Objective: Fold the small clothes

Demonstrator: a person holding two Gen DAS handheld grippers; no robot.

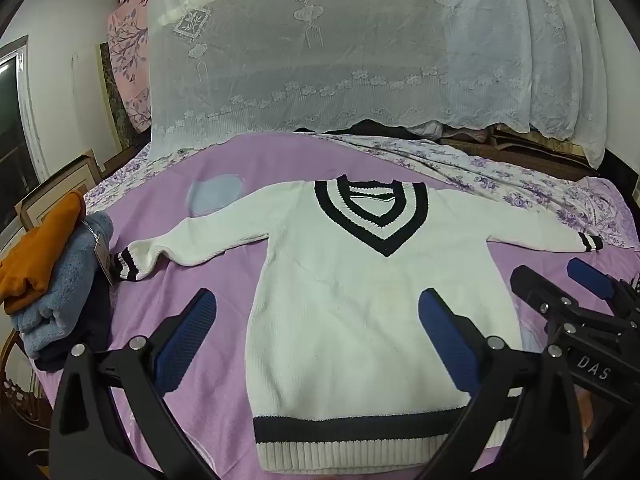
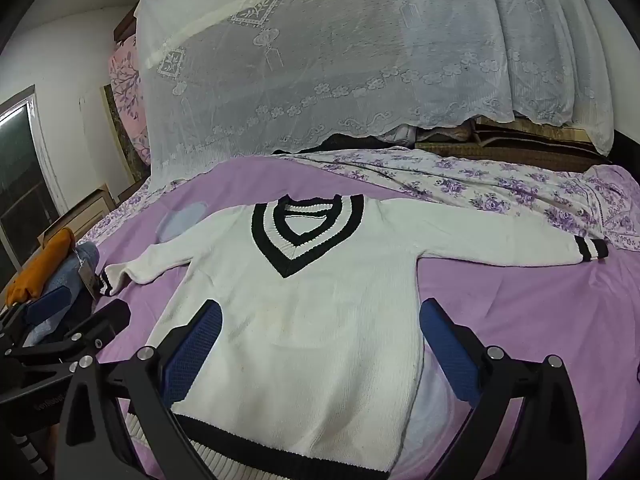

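Observation:
A small white knit sweater [image 1: 352,304] with black V-neck stripes and a black hem band lies flat, front up, sleeves spread, on a purple blanket [image 1: 168,208]. My left gripper [image 1: 320,316] hovers open over the sweater's lower body, and its blue pads [image 1: 196,332] hold nothing. In the right wrist view the same sweater [image 2: 304,304] fills the middle. My right gripper [image 2: 320,324] stands open above its lower right side, also holding nothing. Each gripper shows at the edge of the other's view: the right gripper [image 1: 560,284] and the left gripper [image 2: 80,308].
A stack of folded clothes [image 1: 52,272], orange on light blue on dark, sits at the blanket's left edge. A white lace net [image 1: 340,60] hangs behind the bed. A floral sheet [image 1: 500,176] lies rumpled at the back right. A window [image 2: 20,184] is at the left.

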